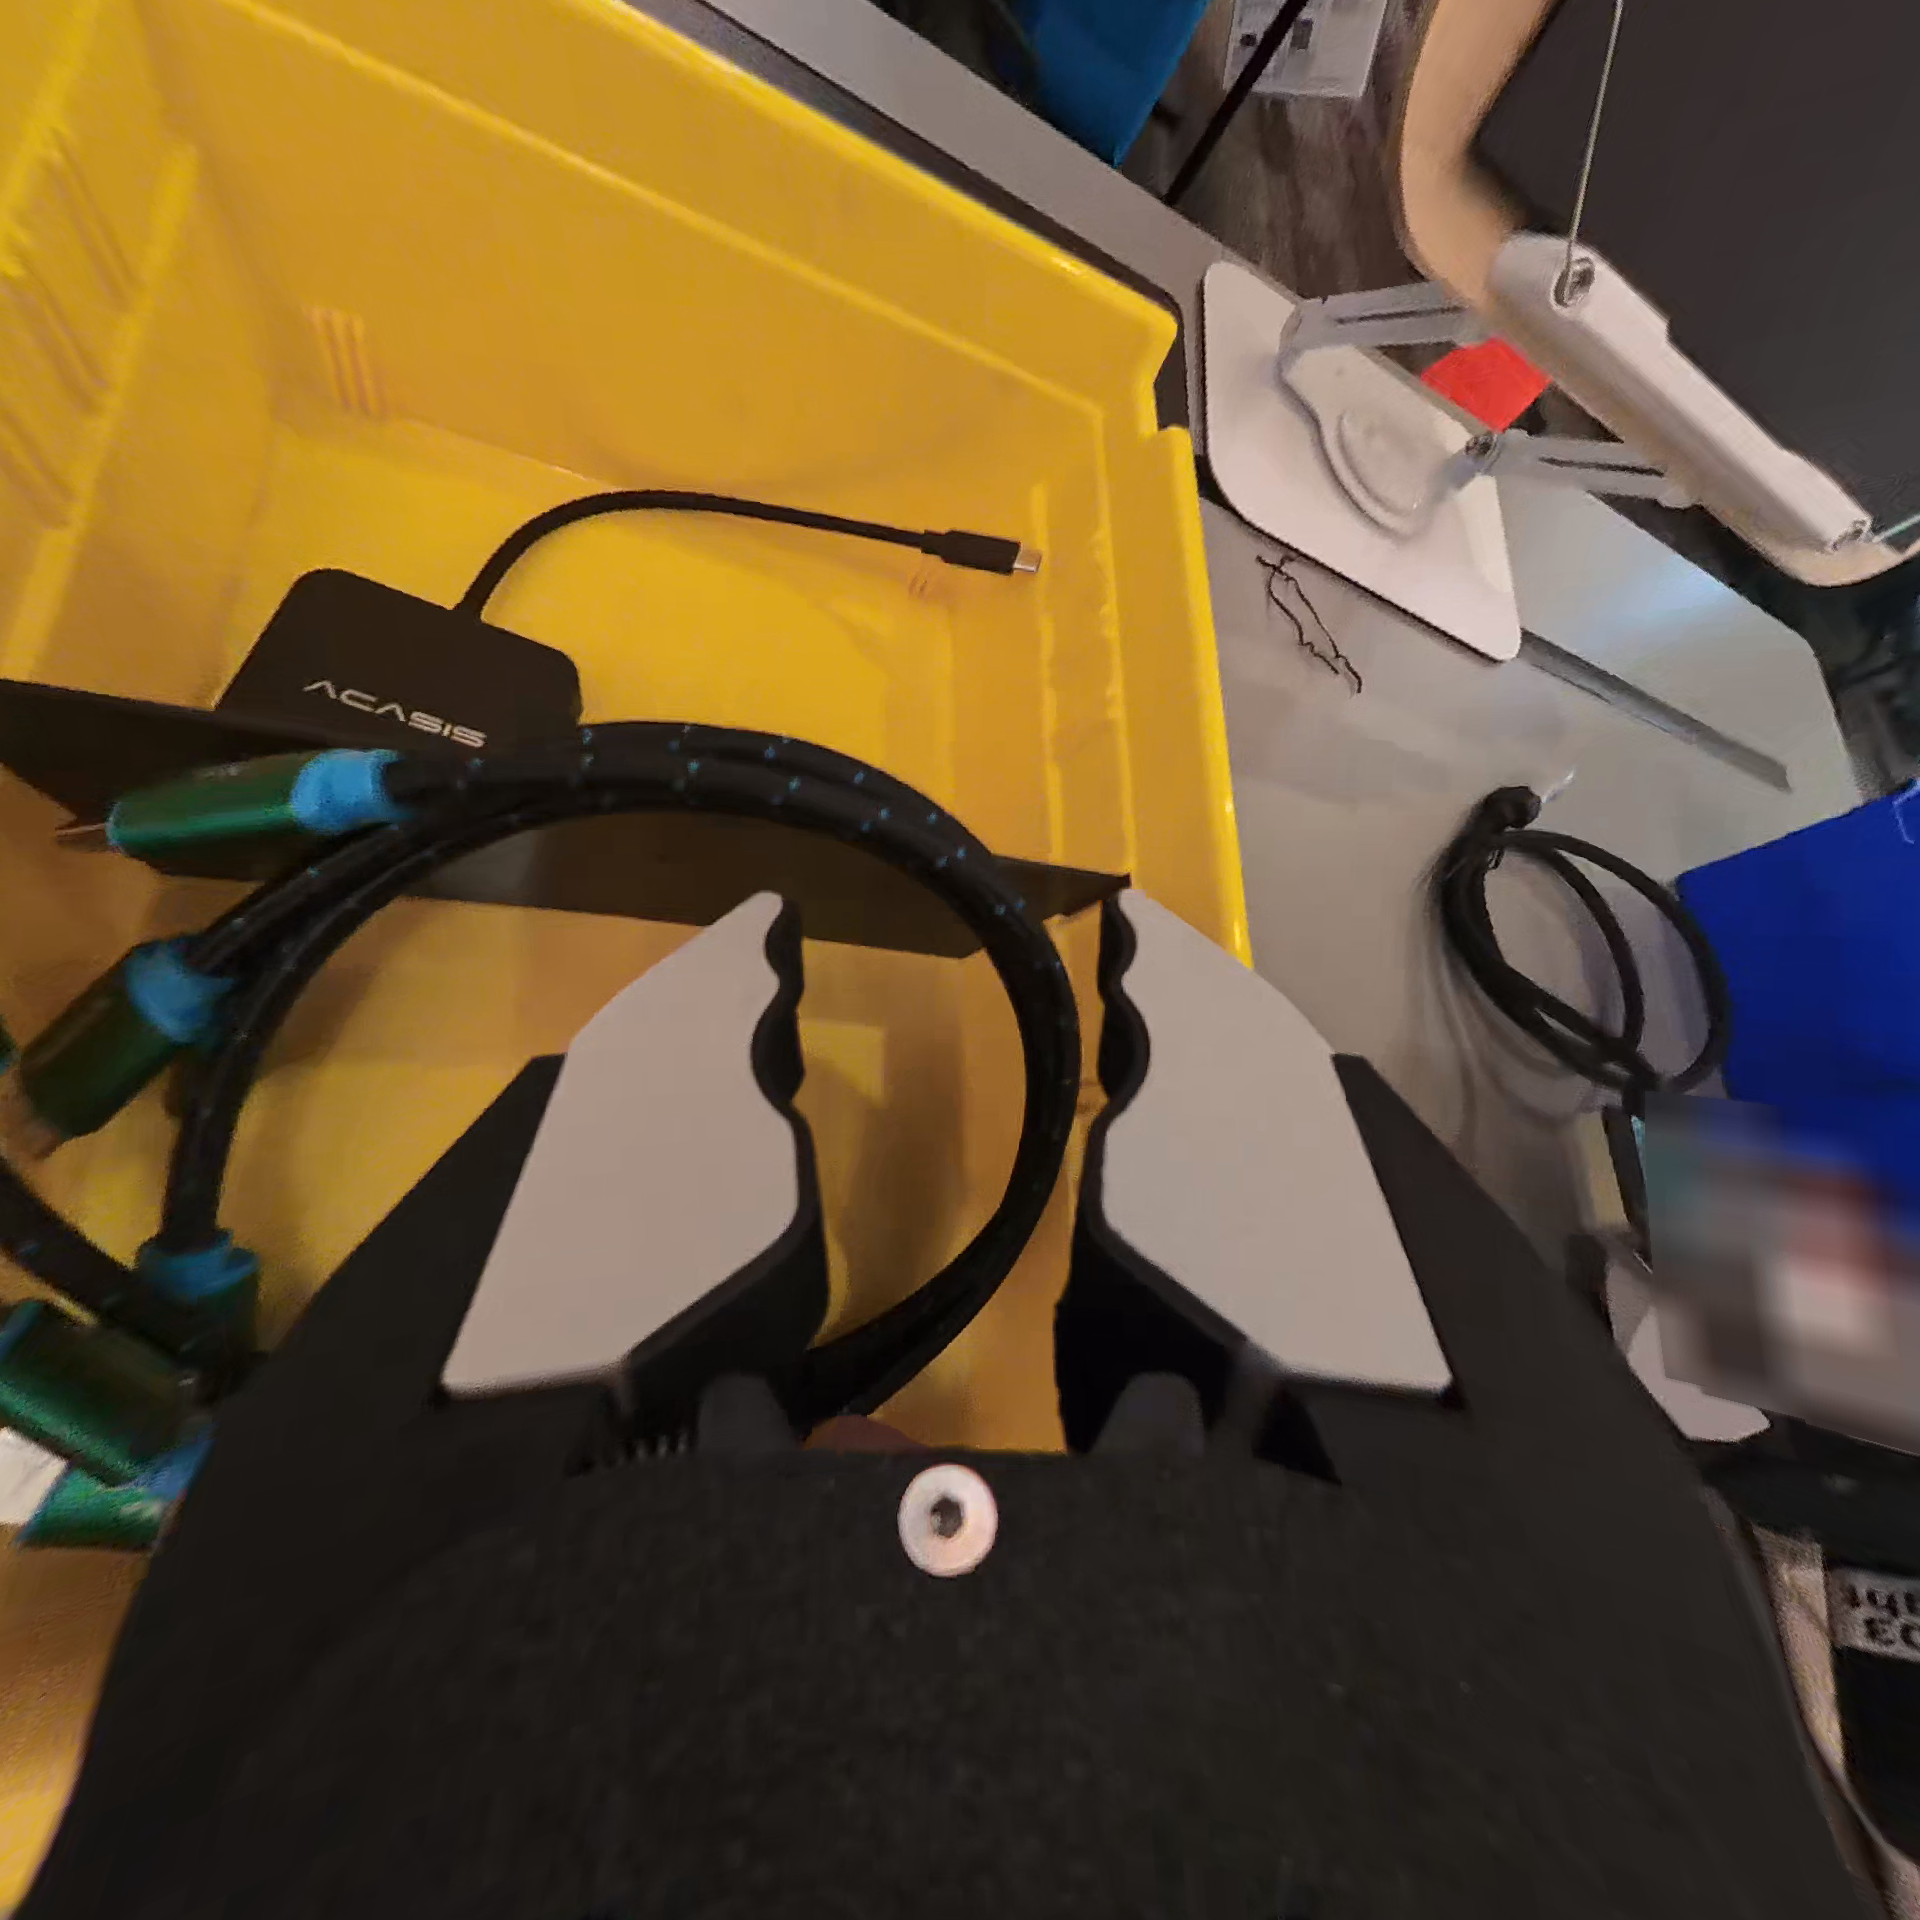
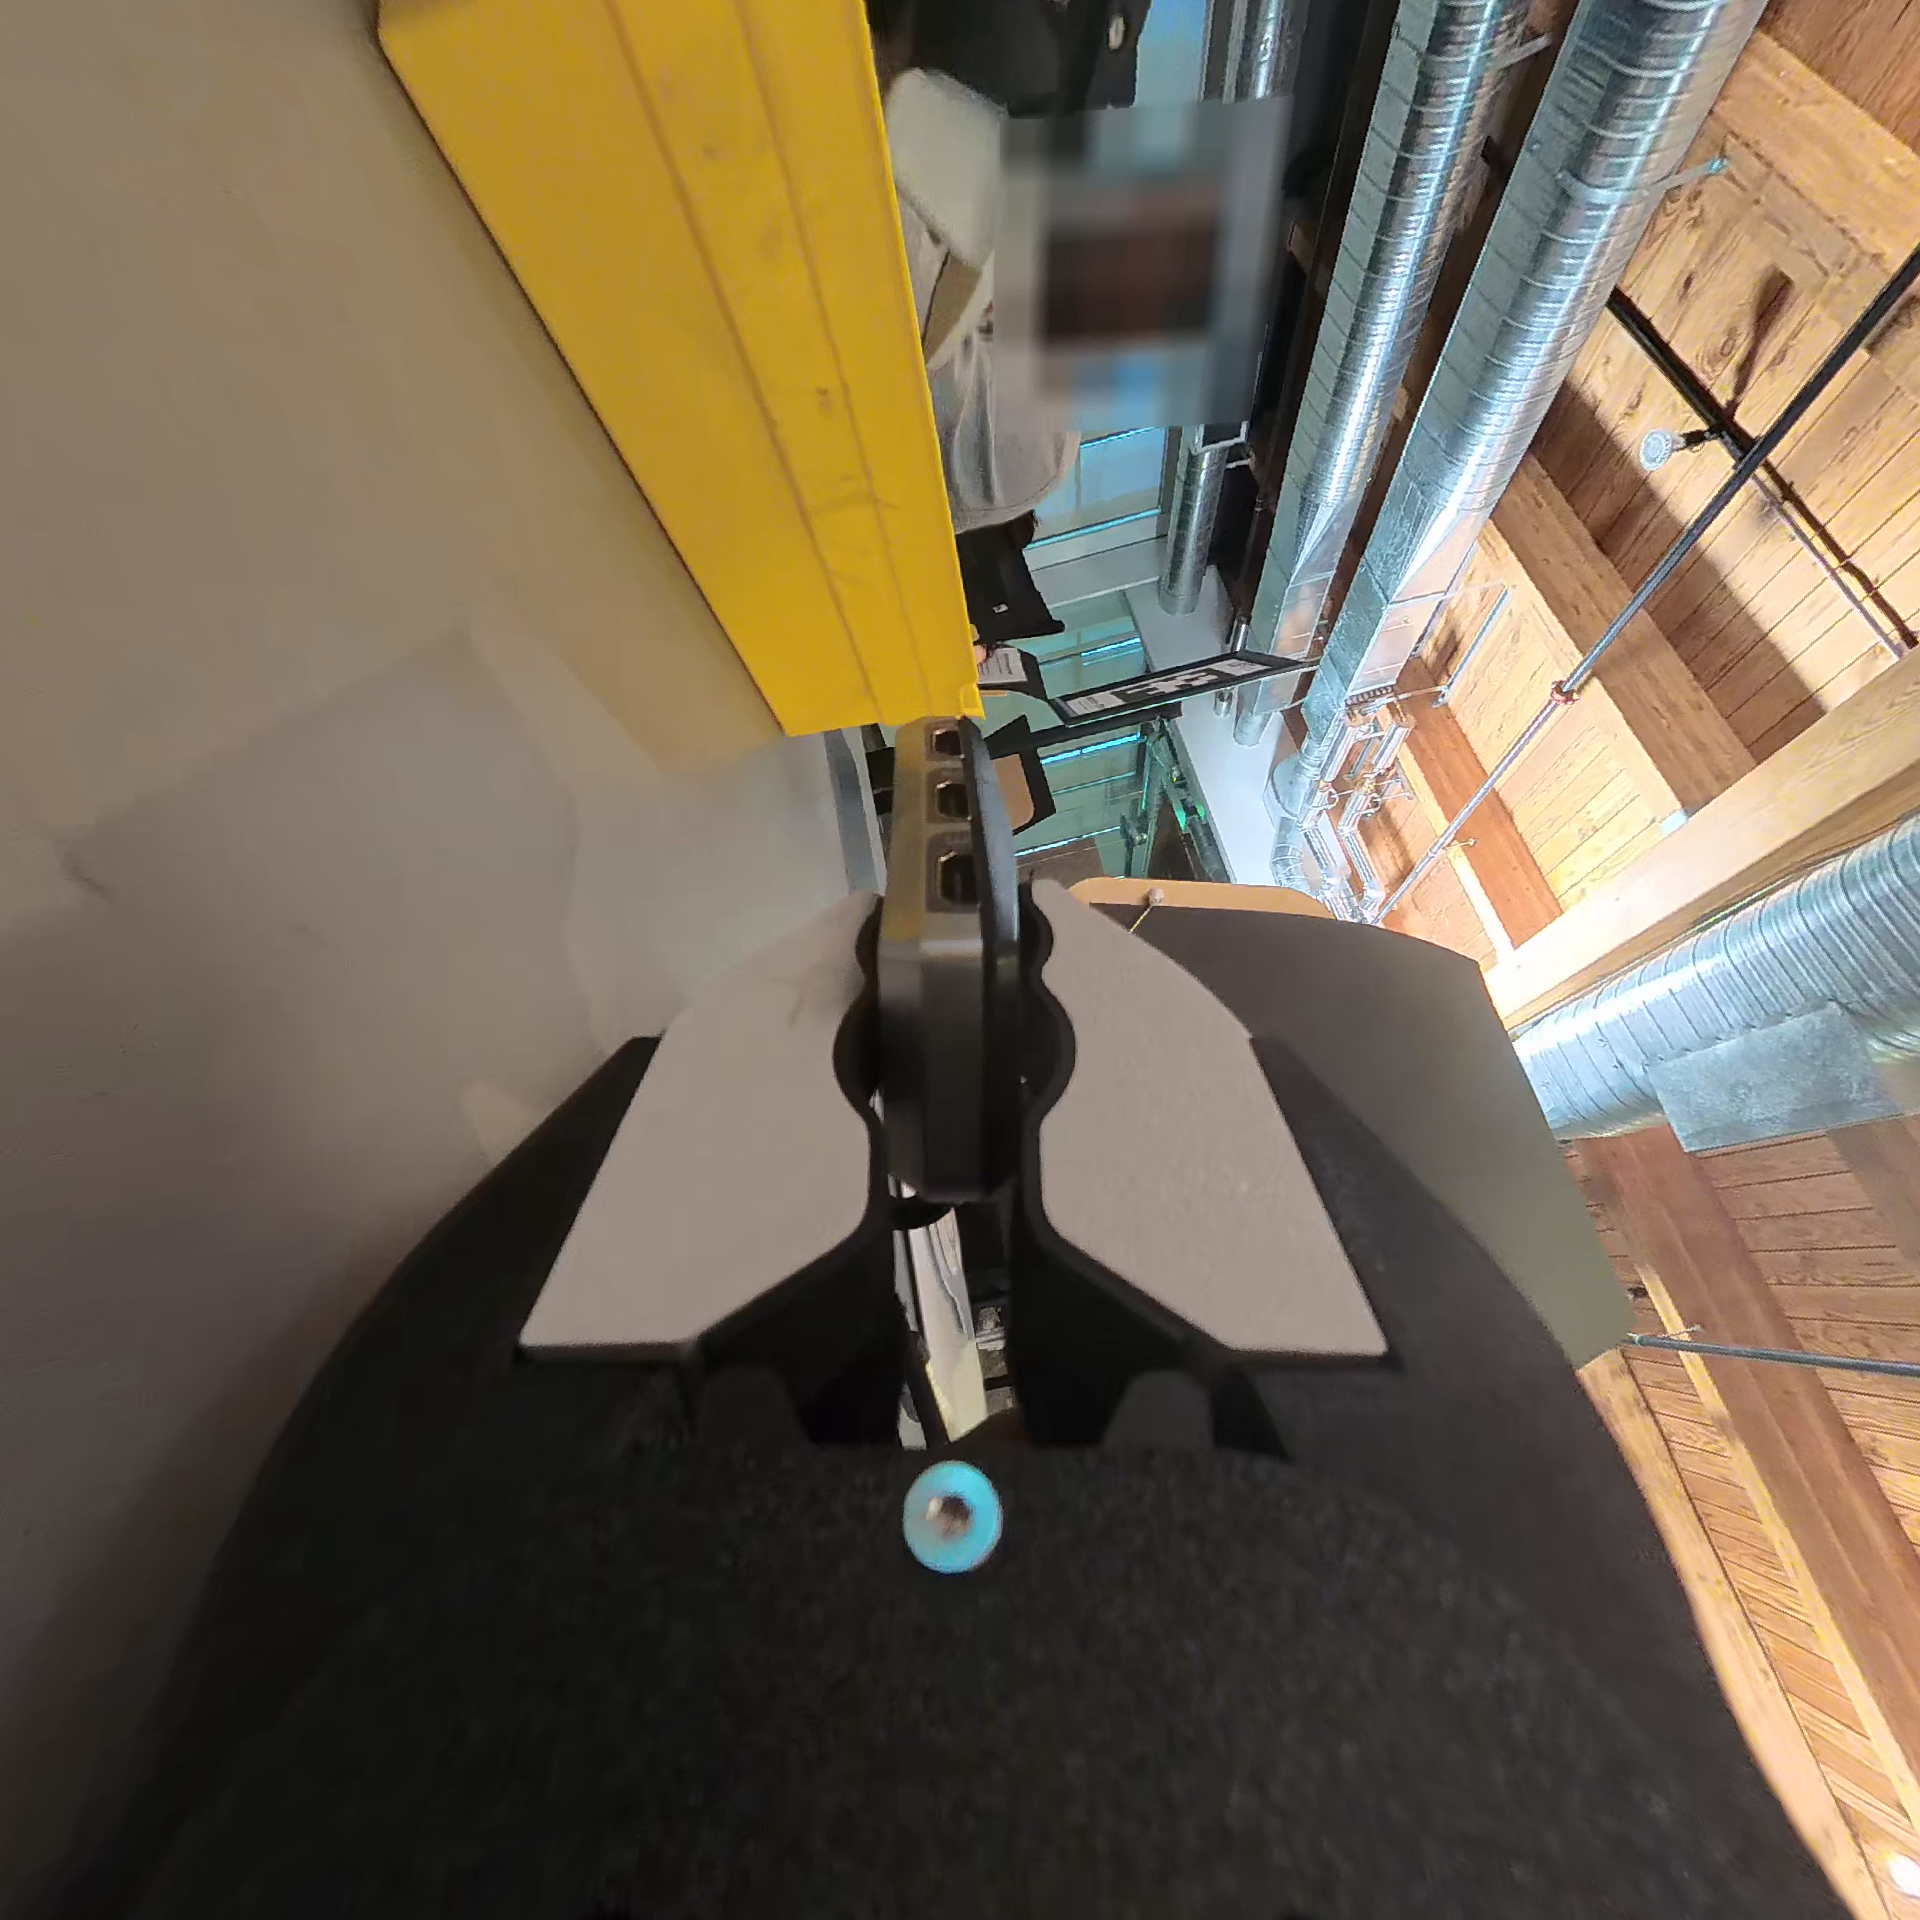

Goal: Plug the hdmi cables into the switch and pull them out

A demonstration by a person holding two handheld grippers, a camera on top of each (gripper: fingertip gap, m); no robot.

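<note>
- The left gripper (image 1: 945,935) hangs over a yellow bin (image 1: 644,312) with its jaws spread and nothing between them.
- Just below and ahead of its fingertips lies a coil of black braided hdmi cables (image 1: 997,935); their green plugs with blue collars (image 1: 249,800) fan out to the gripper's left.
- Farther ahead and to the left, beyond a black divider (image 1: 582,862), a small black adapter (image 1: 405,665) rests on the bin floor, its short lead ending in a plug (image 1: 997,558) ahead of the gripper.
- To the gripper's right, outside the bin, a thin black cord (image 1: 1548,956) is looped on a pale table (image 1: 1351,790).
- The right gripper (image 2: 951,935) is clamped on the switch (image 2: 940,997), a flat dark box held edge-on between the fingers.
- The switch's row of ports (image 2: 951,800) points away from the gripper, and its far end lies near the corner of the yellow bin (image 2: 727,364).
</note>
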